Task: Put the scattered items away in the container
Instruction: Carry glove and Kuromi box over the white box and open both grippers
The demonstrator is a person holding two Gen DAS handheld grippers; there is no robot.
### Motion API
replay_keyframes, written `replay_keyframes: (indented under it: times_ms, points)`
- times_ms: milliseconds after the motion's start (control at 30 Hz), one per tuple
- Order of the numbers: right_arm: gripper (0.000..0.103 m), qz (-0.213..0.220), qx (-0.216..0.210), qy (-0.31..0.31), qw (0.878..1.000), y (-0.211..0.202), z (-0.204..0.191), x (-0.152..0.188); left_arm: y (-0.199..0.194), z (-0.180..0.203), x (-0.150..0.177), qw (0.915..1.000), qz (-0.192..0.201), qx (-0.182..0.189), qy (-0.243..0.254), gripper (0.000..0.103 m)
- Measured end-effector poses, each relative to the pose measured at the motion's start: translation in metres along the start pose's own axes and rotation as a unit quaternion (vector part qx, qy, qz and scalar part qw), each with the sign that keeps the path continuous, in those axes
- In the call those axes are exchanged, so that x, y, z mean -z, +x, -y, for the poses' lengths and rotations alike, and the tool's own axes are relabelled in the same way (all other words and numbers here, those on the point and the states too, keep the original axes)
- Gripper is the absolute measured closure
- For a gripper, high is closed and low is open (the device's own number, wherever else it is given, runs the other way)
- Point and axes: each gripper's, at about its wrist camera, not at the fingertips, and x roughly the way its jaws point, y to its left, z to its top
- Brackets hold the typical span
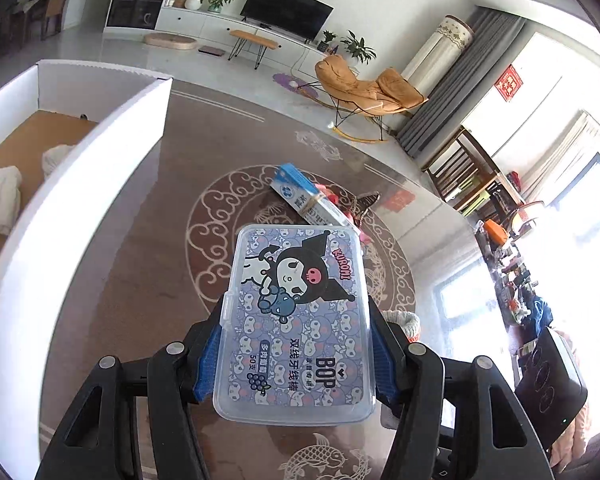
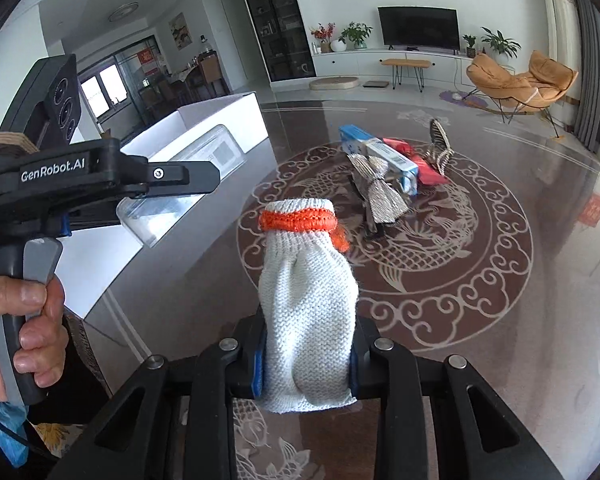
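Glove (image 2: 308,304) fingertips hidden between right fingers (image 2: 260,364).

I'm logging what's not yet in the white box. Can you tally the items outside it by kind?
Plastic floss box: 1
Knit glove: 1
Blue-white carton: 1
Red packet: 1
Silver pleated bow: 1
Striped clip: 1
Total: 6

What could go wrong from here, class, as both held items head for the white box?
1. The left gripper clamps the smooth plastic case only by its side edges; it might slip or tilt out.
2. The right gripper pinches the limp glove low down, so its orange cuff could snag the white box wall.
3. Both grippers may collide near the box.
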Motion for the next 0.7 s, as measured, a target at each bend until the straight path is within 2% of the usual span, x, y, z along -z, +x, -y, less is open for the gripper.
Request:
replay_keyframes:
  times_ms: [100,167,233,300,333,367,433,467,533,567,633,667,700]
  points:
    - [0.073,0.018,-0.052,-0.034,0.998,0.013,-0.053,-0.046,-0.056,-0.050,-0.046,0.9979,0.001,-0.064,0.008,0.042]
    - [0.073,0.026,-0.087,-0.050,0.995,0.025,-0.093,-0.075,-0.092,-0.095,-0.062,0.9953,0.004,-0.096,-0.014,0.042]
    - [0.073,0.023,-0.127,-0.069,0.989,0.040,-0.138,-0.099,-0.120,-0.143,-0.064,0.9891,0.013,-0.142,-0.035,0.042]
    - [0.073,0.017,-0.154,-0.089,0.984,0.058,-0.182,-0.114,-0.138,-0.190,-0.055,0.9775,0.022,-0.201,-0.058,0.042]
    - [0.073,0.012,-0.165,-0.102,0.981,0.070,-0.206,-0.119,-0.143,-0.216,-0.047,0.9723,0.023,-0.218,-0.080,0.042]
    - [0.073,0.005,-0.175,-0.113,0.978,0.082,-0.228,-0.123,-0.146,-0.241,-0.039,0.9674,0.023,-0.227,-0.111,0.042]
    - [0.073,-0.021,-0.192,-0.128,0.973,0.112,-0.266,-0.125,-0.147,-0.284,-0.024,0.9591,0.011,-0.221,-0.176,0.042]
    - [0.073,-0.037,-0.199,-0.132,0.970,0.127,-0.282,-0.125,-0.148,-0.298,-0.019,0.9553,0.007,-0.223,-0.195,0.042]
    - [0.071,-0.077,-0.213,-0.142,0.963,0.160,-0.312,-0.117,-0.145,-0.316,-0.011,0.9448,-0.006,-0.257,-0.203,0.042]
    - [0.068,-0.100,-0.223,-0.146,0.958,0.174,-0.322,-0.111,-0.141,-0.322,-0.007,0.9403,-0.017,-0.271,-0.205,0.042]
    - [0.062,-0.144,-0.226,-0.151,0.952,0.200,-0.339,-0.102,-0.128,-0.335,0.004,0.9364,-0.050,-0.271,-0.217,0.040]
    - [0.057,-0.166,-0.231,-0.149,0.947,0.211,-0.344,-0.097,-0.120,-0.340,0.008,0.9337,-0.068,-0.270,-0.225,0.032]
    - [0.047,-0.184,-0.229,-0.149,0.944,0.219,-0.348,-0.093,-0.114,-0.343,0.012,0.9313,-0.082,-0.272,-0.229,0.027]
